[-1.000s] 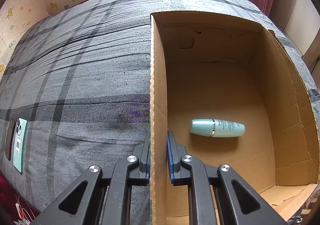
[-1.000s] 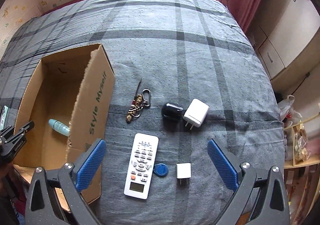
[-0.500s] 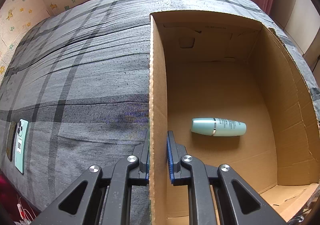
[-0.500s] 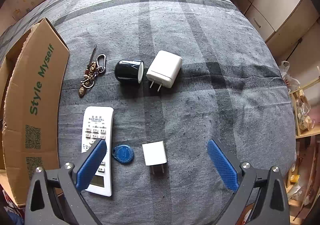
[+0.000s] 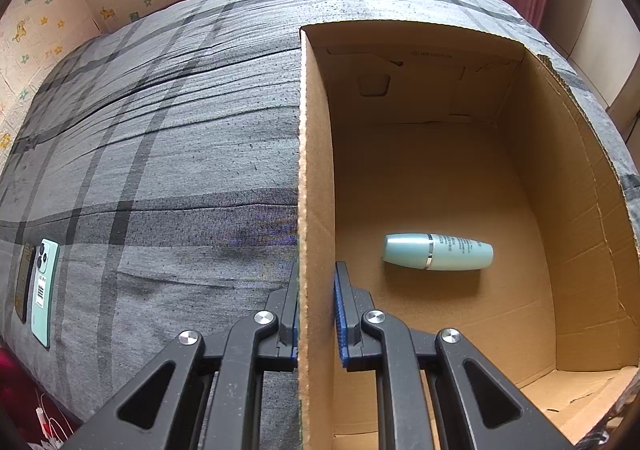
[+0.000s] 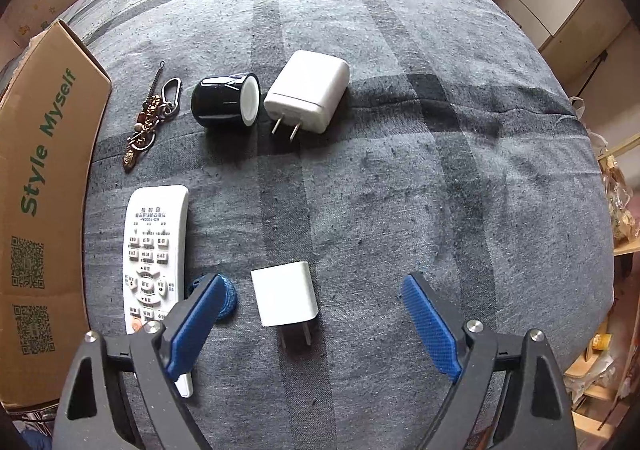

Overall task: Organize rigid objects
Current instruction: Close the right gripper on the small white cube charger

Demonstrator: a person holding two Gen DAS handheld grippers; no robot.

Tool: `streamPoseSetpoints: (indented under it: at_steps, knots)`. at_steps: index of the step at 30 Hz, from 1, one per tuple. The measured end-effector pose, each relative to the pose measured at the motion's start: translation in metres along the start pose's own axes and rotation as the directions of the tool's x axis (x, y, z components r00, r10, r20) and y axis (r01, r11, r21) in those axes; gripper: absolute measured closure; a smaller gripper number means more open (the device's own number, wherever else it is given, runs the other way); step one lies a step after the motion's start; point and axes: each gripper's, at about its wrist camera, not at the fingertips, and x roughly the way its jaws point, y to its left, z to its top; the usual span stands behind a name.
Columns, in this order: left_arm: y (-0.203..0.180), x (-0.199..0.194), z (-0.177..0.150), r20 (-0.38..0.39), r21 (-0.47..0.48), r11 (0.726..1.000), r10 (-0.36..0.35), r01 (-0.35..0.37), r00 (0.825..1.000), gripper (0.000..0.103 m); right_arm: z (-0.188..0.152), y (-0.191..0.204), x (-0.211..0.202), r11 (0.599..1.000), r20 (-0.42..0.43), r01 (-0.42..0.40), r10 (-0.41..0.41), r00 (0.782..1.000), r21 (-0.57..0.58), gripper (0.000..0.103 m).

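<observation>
- While the cardboard box (image 5: 440, 177) is pinched by its side wall in the left gripper (image 5: 316, 314), one finger outside and one inside, the right gripper (image 6: 310, 314) is held spread wide, low over the bed (image 6: 400, 189).
- A small white charger (image 6: 285, 293) is seen lying flat between the spread fingers, prongs pointing toward the camera; neither finger is touching it.
- It is judged to be light, stiff and smooth-sided, so a hold across its two flat side faces, mid-body and clear of the prongs, would likely be firmest; on the soft cover it may sink or tip if pressed down.
- A blue tag (image 6: 228, 296) lies just beside it, partly hidden under the left finger, and could be caught by mistake.
- A remote control (image 6: 154, 250) lies near the box; farther off, a keychain (image 6: 150, 117), a black cap (image 6: 224, 99) and a larger white charger (image 6: 308, 91) lie in a row.
- One pale green bottle (image 5: 438, 252) lies on its side inside the box; most things are judged still to be packed.
</observation>
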Motion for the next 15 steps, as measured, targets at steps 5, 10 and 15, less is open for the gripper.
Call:
streamPoseSetpoints:
  at_steps: [5,10,15]
  knots:
    - [-0.0001,-0.0003,-0.0003,0.0,0.0,1.0,0.002,-0.002,1.0,0.088,0.0002,0.0012,0.0052,1.0,-0.029,-0.01,0.01,1.0,-0.008,0.04]
    - [0.0003,-0.0001,-0.0003,-0.001,-0.001,1.0,0.003,-0.003,1.0,0.088,-0.0027,0.0032,0.0064,0.999,-0.035,-0.047,0.047,0.998,-0.001,0.075]
    - [-0.0004,-0.0006,-0.0005,0.0,-0.001,1.0,0.003,-0.003,1.0,0.088,-0.0048,0.0027,-0.0005,0.999,-0.027,-0.036,0.036,0.999,-0.004,0.075]
